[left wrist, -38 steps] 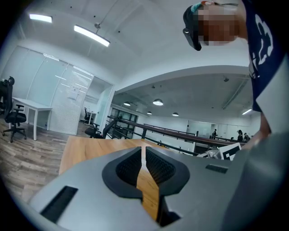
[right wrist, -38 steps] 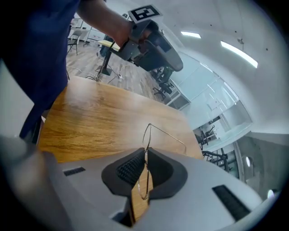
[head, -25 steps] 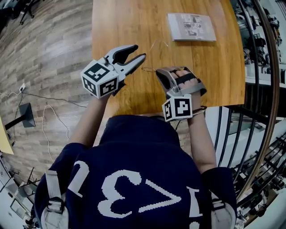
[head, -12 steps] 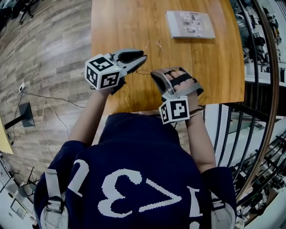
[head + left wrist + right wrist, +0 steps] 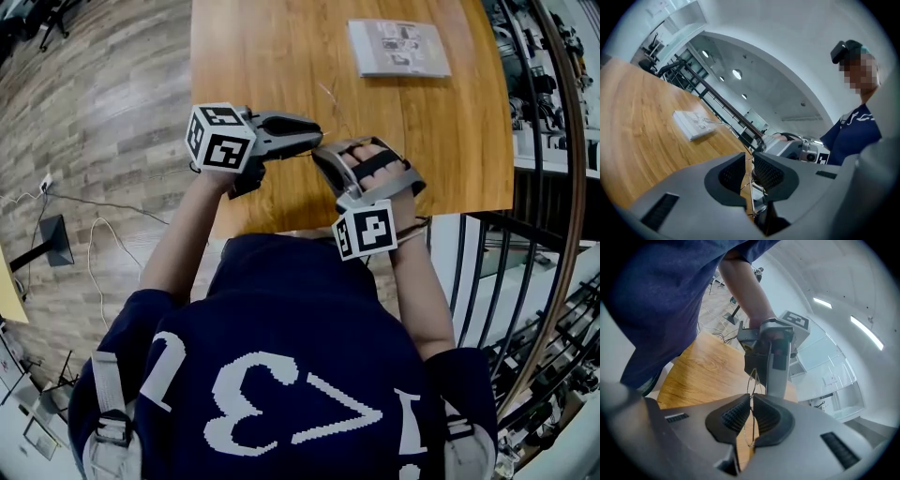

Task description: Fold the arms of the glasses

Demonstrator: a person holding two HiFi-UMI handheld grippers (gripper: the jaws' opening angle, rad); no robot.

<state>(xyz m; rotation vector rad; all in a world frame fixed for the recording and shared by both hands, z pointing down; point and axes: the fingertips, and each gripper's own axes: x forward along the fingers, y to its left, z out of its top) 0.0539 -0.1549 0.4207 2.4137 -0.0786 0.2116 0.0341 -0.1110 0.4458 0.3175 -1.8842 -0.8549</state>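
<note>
The thin wire-framed glasses (image 5: 752, 380) hang above the wooden table (image 5: 281, 56), with one arm (image 5: 328, 97) sticking out away from me. My right gripper (image 5: 751, 406) is shut on the frame's wire rim; in the head view it (image 5: 323, 157) points up and left. My left gripper (image 5: 317, 139) has come in from the left, tip to tip with the right one. Its jaws (image 5: 749, 161) are closing, with a narrow gap left and a strand of the glasses' wire (image 5: 749, 180) between the pads. The lenses are mostly hidden by both grippers.
A white booklet (image 5: 398, 49) lies at the table's far right, also seen as a booklet (image 5: 693, 124) in the left gripper view. The table's near edge runs under my hands. A metal railing (image 5: 553, 187) runs along the right, and wood floor (image 5: 94, 112) lies to the left.
The left gripper swung right and down to meet the right gripper, rolling as it went, and its jaws narrowed from wide open to nearly closed. The right gripper shifted slightly left, still gripping the glasses.
</note>
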